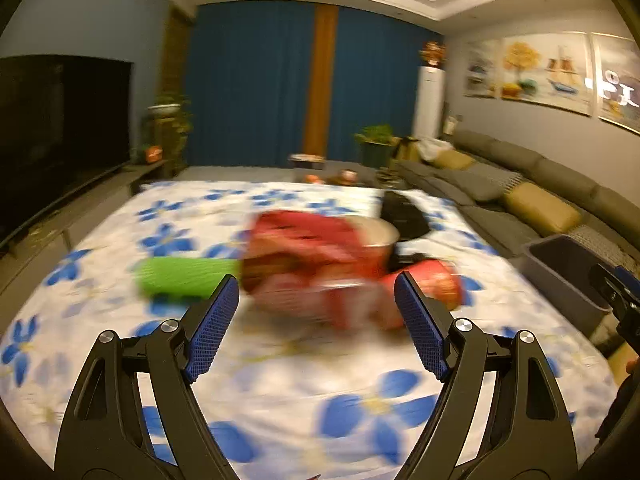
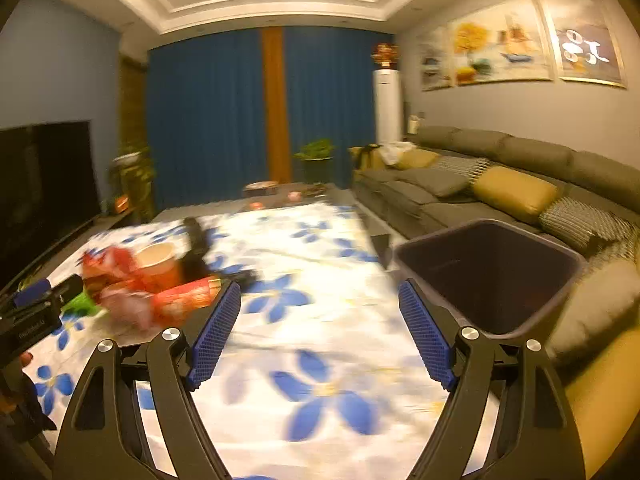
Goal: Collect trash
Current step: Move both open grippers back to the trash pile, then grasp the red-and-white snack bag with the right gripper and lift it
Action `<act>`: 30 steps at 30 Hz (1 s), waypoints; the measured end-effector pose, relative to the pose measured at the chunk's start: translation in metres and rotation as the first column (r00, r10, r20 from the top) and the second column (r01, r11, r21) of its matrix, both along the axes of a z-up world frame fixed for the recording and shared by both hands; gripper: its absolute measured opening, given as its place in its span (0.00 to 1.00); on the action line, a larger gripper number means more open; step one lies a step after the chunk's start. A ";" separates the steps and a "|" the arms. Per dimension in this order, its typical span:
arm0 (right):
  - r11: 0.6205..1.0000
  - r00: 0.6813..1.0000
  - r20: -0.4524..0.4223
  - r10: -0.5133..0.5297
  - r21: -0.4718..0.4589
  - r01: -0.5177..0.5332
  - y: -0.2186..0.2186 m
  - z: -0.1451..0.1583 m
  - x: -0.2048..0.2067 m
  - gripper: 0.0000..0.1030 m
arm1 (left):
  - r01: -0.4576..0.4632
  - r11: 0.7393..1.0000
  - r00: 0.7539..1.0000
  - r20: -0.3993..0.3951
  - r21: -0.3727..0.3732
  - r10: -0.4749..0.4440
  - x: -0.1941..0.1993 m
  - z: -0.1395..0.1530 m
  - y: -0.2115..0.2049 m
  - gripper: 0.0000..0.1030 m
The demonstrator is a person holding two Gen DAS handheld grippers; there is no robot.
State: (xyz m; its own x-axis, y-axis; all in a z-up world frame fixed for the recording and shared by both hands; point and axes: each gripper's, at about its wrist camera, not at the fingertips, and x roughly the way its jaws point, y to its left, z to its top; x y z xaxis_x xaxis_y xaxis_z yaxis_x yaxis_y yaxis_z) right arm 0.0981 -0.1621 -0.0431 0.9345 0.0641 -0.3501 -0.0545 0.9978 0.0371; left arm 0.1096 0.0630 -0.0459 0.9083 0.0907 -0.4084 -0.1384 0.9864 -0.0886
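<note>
Left wrist view: the left gripper [image 1: 316,312] stands wide, nothing between its blue pads [image 1: 212,328]; it hangs over a white cloth [image 1: 360,360] with blue flowers that covers the table. The trash sits in one blurred pile near the middle of the cloth, just past the fingertips: a green wrapper [image 1: 184,276] on the pile's left, red wrappers [image 1: 304,264], a paper cup [image 1: 380,236] lying on its side, a red packet [image 1: 432,284] on the right, and something black [image 1: 404,212] behind them toward the far edge. The motion blur is too strong to tell the items apart any further. A grey bin [image 1: 560,272] stands off the cloth's right edge, against the sofa [image 1: 520,184]. Right wrist view: the right gripper [image 2: 320,312] is also wide and holds nothing, and points between the pile and the bin. The pile [image 2: 152,280] lies toward the cloth's left edge, with the left gripper's body showing at the frame's left edge beside it. The bin [image 2: 520,320] is just beyond the right finger; its inside is dark and I cannot tell what is in it.
</note>
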 end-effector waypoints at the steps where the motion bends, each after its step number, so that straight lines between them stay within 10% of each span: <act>1: 1.000 1.000 -0.004 0.024 -0.007 -0.024 0.013 -0.001 0.002 0.77 | -0.027 1.000 1.000 0.001 -0.001 0.027 -0.004 0.000 0.013 0.76; 17: 0.953 0.956 -0.117 0.269 -0.113 -0.282 0.167 -0.035 0.044 0.76 | -0.153 0.986 0.988 -0.002 -0.072 0.153 -0.020 -0.004 0.104 0.76; 30: 0.942 0.943 -0.230 0.241 -0.179 -0.285 0.198 -0.049 0.095 0.52 | -0.136 0.987 0.991 -0.018 -0.088 0.135 -0.010 -0.009 0.120 0.76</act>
State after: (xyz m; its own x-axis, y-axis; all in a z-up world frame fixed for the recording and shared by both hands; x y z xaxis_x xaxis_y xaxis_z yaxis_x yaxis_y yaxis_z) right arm 0.1930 0.0364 -0.0921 0.8019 0.2036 -0.5617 -0.3290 0.9352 -0.1308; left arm 0.0995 0.1833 -0.0550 0.8851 0.1755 -0.4310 -0.2717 0.9468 -0.1723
